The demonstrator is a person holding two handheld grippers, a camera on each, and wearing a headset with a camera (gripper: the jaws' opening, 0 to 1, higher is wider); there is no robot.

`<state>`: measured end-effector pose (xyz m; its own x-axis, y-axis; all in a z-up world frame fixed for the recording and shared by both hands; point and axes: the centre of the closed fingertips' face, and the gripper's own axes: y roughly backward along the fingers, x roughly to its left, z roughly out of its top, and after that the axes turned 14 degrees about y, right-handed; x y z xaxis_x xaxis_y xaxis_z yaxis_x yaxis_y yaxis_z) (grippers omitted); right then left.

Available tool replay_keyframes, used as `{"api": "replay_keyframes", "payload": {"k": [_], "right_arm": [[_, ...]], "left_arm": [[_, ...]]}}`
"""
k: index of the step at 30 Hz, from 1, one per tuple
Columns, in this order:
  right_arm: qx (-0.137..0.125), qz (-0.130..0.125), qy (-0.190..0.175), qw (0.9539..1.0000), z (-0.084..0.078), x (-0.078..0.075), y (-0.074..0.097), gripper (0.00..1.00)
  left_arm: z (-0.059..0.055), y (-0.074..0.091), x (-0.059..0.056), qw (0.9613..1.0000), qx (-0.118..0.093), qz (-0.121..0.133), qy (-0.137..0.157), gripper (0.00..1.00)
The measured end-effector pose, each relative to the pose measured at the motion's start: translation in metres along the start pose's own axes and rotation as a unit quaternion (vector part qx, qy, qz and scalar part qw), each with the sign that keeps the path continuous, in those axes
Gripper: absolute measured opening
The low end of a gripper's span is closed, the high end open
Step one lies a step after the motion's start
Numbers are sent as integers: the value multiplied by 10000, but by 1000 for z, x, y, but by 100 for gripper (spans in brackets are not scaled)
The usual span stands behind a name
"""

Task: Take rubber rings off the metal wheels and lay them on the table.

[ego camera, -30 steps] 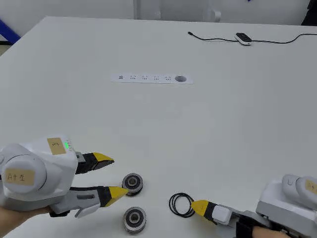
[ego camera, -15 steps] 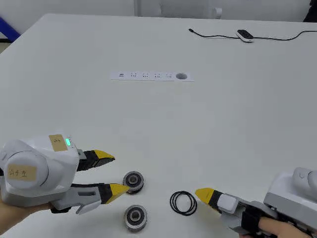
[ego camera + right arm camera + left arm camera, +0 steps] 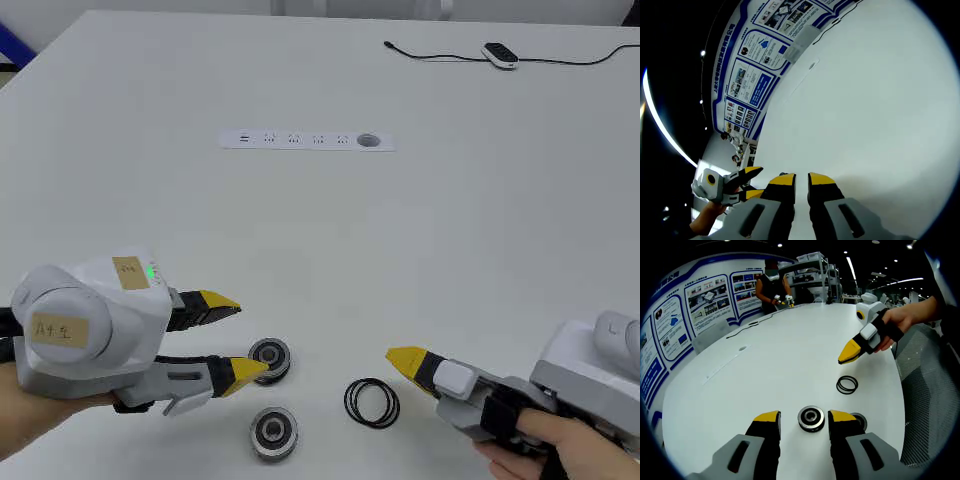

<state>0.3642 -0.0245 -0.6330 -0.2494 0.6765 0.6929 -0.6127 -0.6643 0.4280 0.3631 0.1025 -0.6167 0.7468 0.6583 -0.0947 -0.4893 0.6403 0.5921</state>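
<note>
Two metal wheels lie on the white table: one wheel just beyond my left gripper's tips, the other wheel nearer the table's front edge. My left gripper is open, and in the left gripper view the first wheel sits between its yellow tips, untouched. The second wheel peeks from behind one jaw. Loose black rubber rings lie overlapping on the table. My right gripper hovers right of the rings, shut on nothing.
A white power strip lies across the middle of the table. A small black device with a cable sits at the far right. A person stands beyond the table's far end. My left gripper shows in the right gripper view.
My right gripper's tip has drawn back from the rubber rings, which stay on the table. The left gripper has stayed by the wheel. The head camera has shifted.
</note>
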Motion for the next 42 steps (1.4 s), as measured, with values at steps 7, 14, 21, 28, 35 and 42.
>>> {"api": "replay_keyframes", "payload": {"k": [7, 14, 21, 28, 35, 42], "right_arm": [[44, 315, 60, 9995, -1, 15, -9, 15], [172, 692, 285, 9970, -8, 32, -18, 18], [270, 1087, 582, 9920, -15, 52, -27, 29], [538, 1351, 875, 9855, -29, 65, -36, 44], [641, 1503, 979, 9817, -35, 72, -44, 49], [684, 1578, 991, 9801, -37, 74, -53, 51]], "left_arm": [[-6, -7, -1, 9999, 136, -50, -50, 38], [-6, -14, 0, 9998, 194, -61, -67, 33], [-9, -22, -3, 9994, 298, -147, -126, 29], [-11, -25, -7, 9990, 349, -249, -91, 24], [-14, -26, -7, 9988, 396, -269, -56, 20], [-12, -28, -6, 9989, 328, -329, 85, 18]]}}
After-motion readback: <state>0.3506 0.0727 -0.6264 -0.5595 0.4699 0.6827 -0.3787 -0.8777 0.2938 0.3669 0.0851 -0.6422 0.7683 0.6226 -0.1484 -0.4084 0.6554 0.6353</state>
